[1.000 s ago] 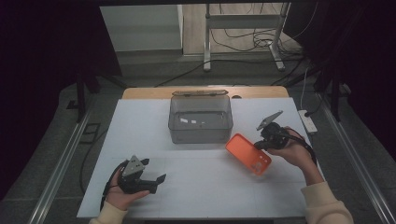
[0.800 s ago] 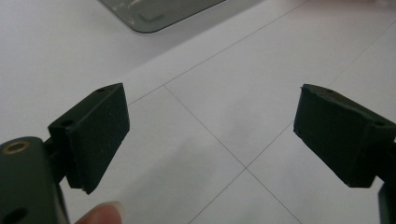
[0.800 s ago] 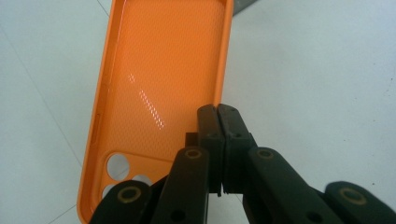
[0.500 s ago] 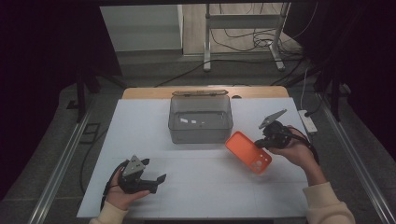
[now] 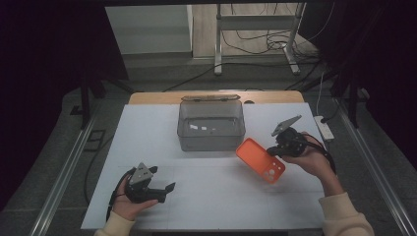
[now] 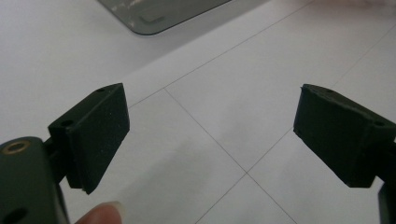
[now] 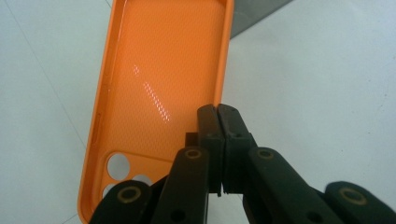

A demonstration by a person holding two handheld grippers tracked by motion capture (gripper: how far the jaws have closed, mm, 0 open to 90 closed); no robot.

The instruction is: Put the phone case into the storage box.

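An orange phone case (image 5: 260, 161) is held over the white table to the right of a clear grey box (image 5: 211, 129). My right gripper (image 5: 275, 150) is shut on the case's long side rim. In the right gripper view the case (image 7: 159, 79) turns its hollow inside and camera holes towards me, with the gripper's (image 7: 217, 108) pads pinched together on its edge. Whether the case touches the table I cannot tell. My left gripper (image 5: 169, 189) rests in a hand near the front left and points right. In the left gripper view it (image 6: 210, 135) stands wide open over bare table.
The grey box is open at the top, and a brown lid (image 5: 210, 98) lies behind it on the wooden strip at the far edge. A corner of the box (image 6: 154, 14) shows in the left gripper view. A white power strip (image 5: 324, 129) lies off the table's right side.
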